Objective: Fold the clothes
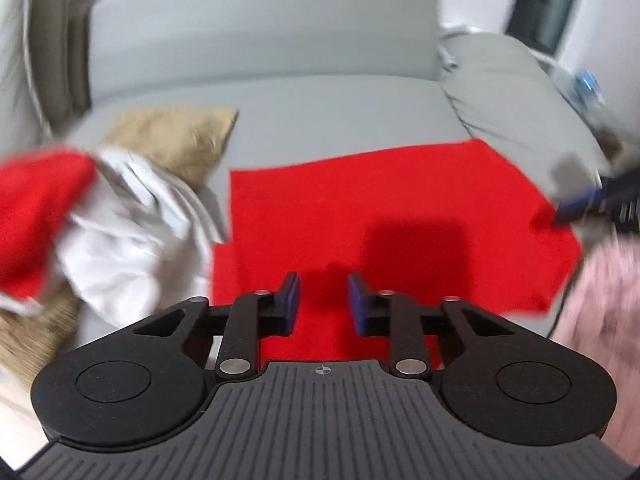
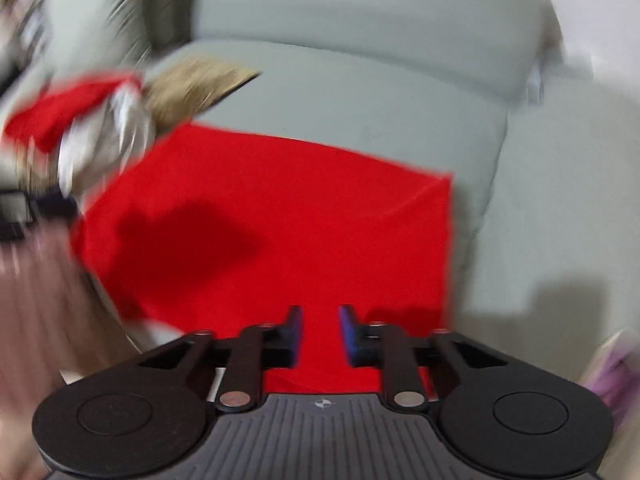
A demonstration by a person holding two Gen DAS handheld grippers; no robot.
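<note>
A red cloth [image 1: 360, 208] lies spread flat on the seat of a grey sofa [image 1: 280, 60], its edges fairly straight and its surface smooth. The left tool [image 1: 323, 298] hovers over the near edge of the cloth with its two blue-padded fingers [image 1: 291, 294] spread apart and nothing between them; its shadow falls on the red fabric just ahead. The right tool [image 2: 320, 330] hangs over the near right part of the same cloth [image 2: 280, 208], also with its fingers [image 2: 347, 330] apart and empty. In the left wrist view the right tool's blue tip [image 1: 580, 204] shows at the far right edge, near the cloth's right corner. To the left of the cloth sits a heap of clothes: a crumpled white garment [image 1: 132, 224] with another red piece [image 1: 36, 216] on top of it, and a tan cushion [image 1: 180, 140] behind. A pink fuzzy fabric [image 1: 604, 296] lies at the right edge of the left wrist view. Both views are blurred, strongly so at the sides. No brand, label or writing can be read; the only mark is a small crosshair symbol [image 1: 321, 369] on each tool's ribbed body.
</note>
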